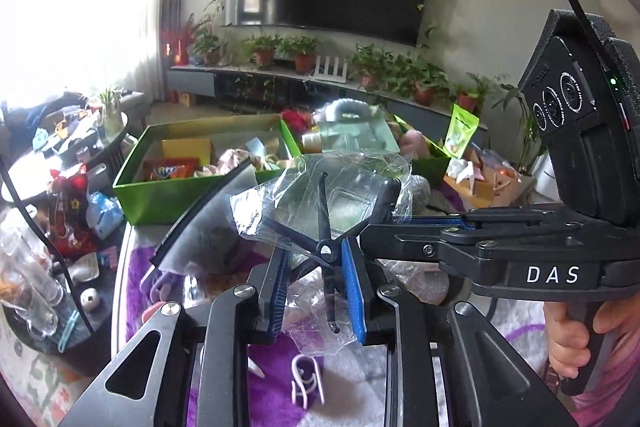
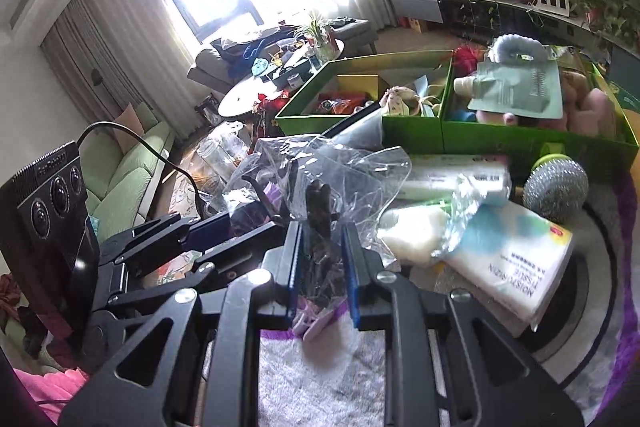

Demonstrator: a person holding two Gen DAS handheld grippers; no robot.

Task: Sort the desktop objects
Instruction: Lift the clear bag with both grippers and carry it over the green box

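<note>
A clear crinkled plastic bag holding a black folding item is held in the air between both grippers. My left gripper is shut on the bag's lower part. My right gripper is shut on the same bag from the other side; it also shows in the left wrist view, its finger pressed against the bag. Two green boxes with sorted items stand behind.
A steel scrubber, a tissue pack and a white wrapped roll lie on the round table. Pale purple clips lie on the purple-and-white cloth below. A cluttered side table stands at the left.
</note>
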